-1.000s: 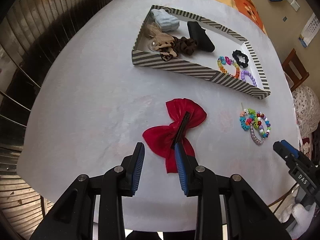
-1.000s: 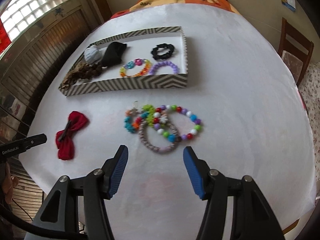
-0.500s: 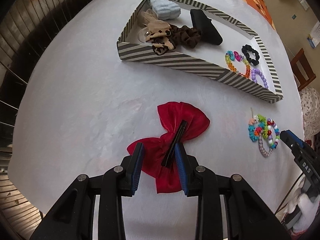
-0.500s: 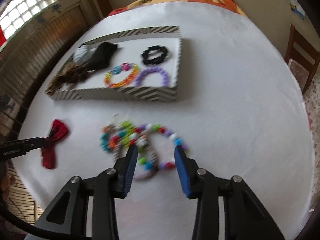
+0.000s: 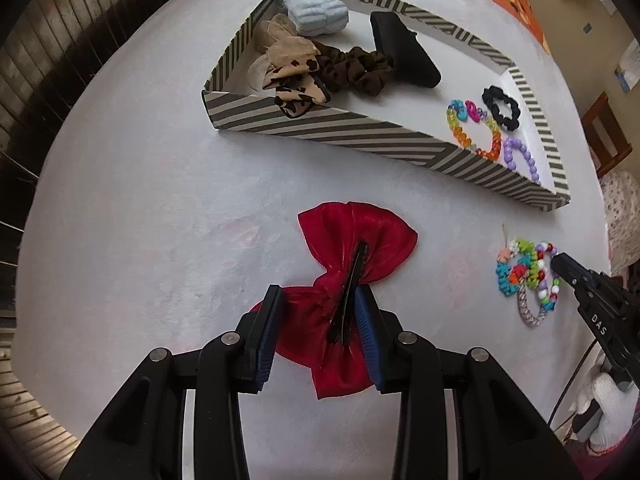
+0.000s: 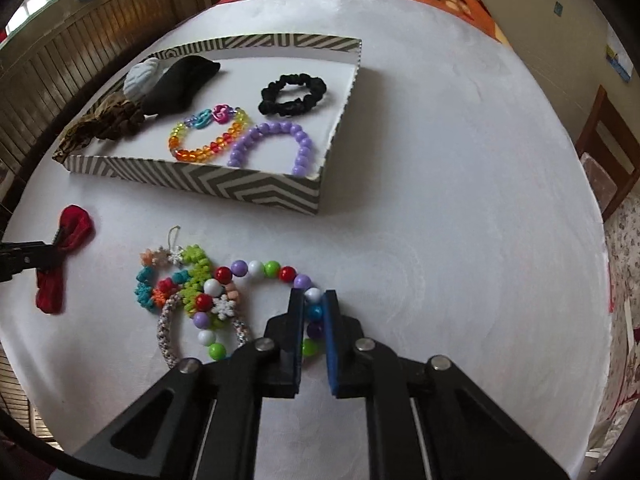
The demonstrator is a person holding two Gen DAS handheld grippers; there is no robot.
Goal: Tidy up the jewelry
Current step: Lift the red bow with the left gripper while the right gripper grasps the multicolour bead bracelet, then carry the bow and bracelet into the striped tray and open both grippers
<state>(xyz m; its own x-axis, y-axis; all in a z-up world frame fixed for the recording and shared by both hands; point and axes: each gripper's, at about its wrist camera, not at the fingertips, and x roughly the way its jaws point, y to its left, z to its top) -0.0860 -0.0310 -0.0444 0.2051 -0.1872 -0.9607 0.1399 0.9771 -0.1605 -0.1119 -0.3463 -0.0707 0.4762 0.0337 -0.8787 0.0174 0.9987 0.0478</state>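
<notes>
A red bow hair clip [image 5: 352, 264] lies on the white table. My left gripper [image 5: 318, 304] straddles its near half, jaws close to the fabric and black clip bar but still a little apart. The bow also shows in the right wrist view [image 6: 60, 256]. A pile of bracelets [image 6: 192, 292] lies near the front. My right gripper [image 6: 314, 300] is shut on the big multicoloured bead bracelet [image 6: 256, 270], pinching its right side. The striped tray [image 5: 360, 132] holds scrunchies and bracelets.
In the tray lie a black scrunchie [image 6: 292, 94], a purple bead bracelet [image 6: 272, 142], an orange-rainbow bracelet [image 6: 208, 136], a brown scrunchie [image 5: 352, 70] and a pale blue one [image 5: 316, 12]. A wooden chair [image 6: 608, 148] stands at the right.
My left gripper moved forward over the bow and narrowed around it. My right gripper moved down to the bead bracelet and closed on it.
</notes>
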